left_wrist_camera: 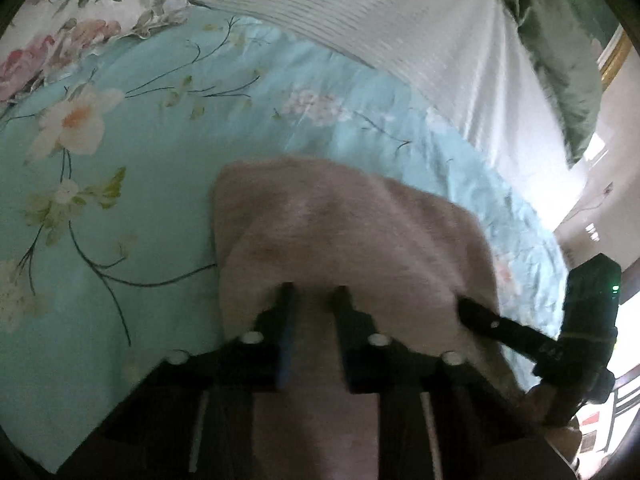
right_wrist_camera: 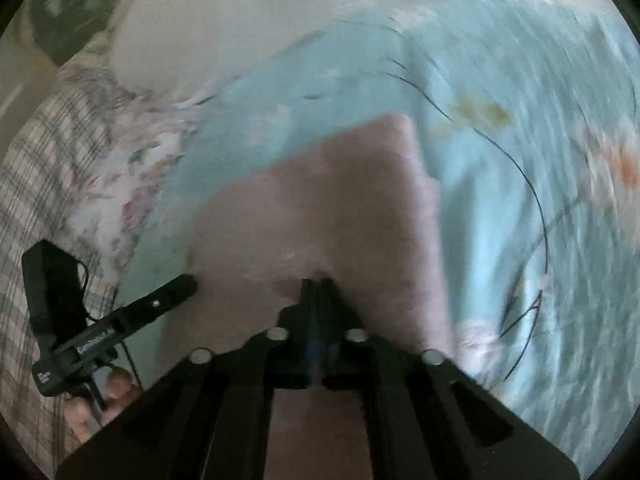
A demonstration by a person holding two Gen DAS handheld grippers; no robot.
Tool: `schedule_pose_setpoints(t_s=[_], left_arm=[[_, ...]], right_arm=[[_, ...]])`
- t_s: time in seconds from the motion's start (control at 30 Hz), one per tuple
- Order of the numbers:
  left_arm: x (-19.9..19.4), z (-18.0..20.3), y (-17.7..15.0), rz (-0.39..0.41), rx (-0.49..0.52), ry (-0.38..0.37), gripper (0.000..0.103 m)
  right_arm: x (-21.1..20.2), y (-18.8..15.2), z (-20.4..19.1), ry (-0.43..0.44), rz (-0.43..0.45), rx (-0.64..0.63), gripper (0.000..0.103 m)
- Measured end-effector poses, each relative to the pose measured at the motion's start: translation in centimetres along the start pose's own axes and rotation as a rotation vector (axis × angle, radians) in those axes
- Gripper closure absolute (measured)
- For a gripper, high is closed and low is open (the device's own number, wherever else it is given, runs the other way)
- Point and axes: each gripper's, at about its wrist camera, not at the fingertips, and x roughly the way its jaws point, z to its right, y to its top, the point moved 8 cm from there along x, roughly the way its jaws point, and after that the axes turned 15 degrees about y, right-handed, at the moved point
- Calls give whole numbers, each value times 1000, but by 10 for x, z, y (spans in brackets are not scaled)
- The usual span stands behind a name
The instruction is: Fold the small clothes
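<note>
Pink cloth (left_wrist_camera: 340,232) up over the floral turquoise bedsheet (left_wrist_camera: 140,200)
Right gripper (right_wrist_camera: 316,280) pinches it, jaws pressed together; left gripper (left_wrist_camera: 314,290) spread; white ribbed cover (left_wrist_camera: 360,12) behind.

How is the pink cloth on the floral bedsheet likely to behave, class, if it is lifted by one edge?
Probably floppy: the pink cloth drapes over the right hand-held gripper, whose jaws are shut on its edge. Its fuzzy surface suggests it grips rather than slips. It looks light, sagging softly onto the bedsheet.

Light: dim, bright window glare at right edge | Blur: heavy motion smear, right wrist view | Edges: fisheye-curved, dark-vignetted
</note>
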Motion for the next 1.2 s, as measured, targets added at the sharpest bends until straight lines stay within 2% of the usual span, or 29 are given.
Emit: schedule_pose_setpoints(t_s=[0.03, 0.13, 0.27, 0.4, 0.5, 0.6, 0.67, 0.73, 0.8, 0.9, 1.07, 1.2], left_arm=[[2, 1, 1, 7, 14, 7, 90], [1, 1, 2, 10, 25, 17, 91], [-28, 3, -7, 39, 33, 8, 90], [-74, 9, -40, 74, 60, -72, 89], [-105, 14, -74, 97, 98, -123, 87], [-123, 18, -112, 78, 123, -175, 86], [-127, 23, -138, 54, 151, -195, 86], [-124, 23, -158, 39, 189, -169, 85], [-108, 17, -175, 2, 204, -94, 86], [-105, 11, -182, -14, 157, -109, 86], [-111, 15, -184, 8, 187, -78, 83], [-110, 14, -187, 1, 180, -67, 83]], right_arm=[[-2, 2, 6, 21, 16, 0, 103], [-6, 9, 4, -3, 40, -41, 103], [-14, 7, 4, 41, 44, -17, 103], [-49, -5, -8, 25, 73, -69, 99], [-74, -28, -27, 68, 82, -118, 99], [-89, -59, -38, 88, 67, -157, 99], [-94, -79, -33, 62, 50, -162, 99], [-94, -94, -16, -29, 35, -162, 99], [-89, -104, 8, -96, 8, -130, 99], [-89, -108, 25, -56, 24, -70, 100], [-106, -117, -8, -30, 33, -168, 99], [-96, -133, 11, -113, -22, -156, 100]])
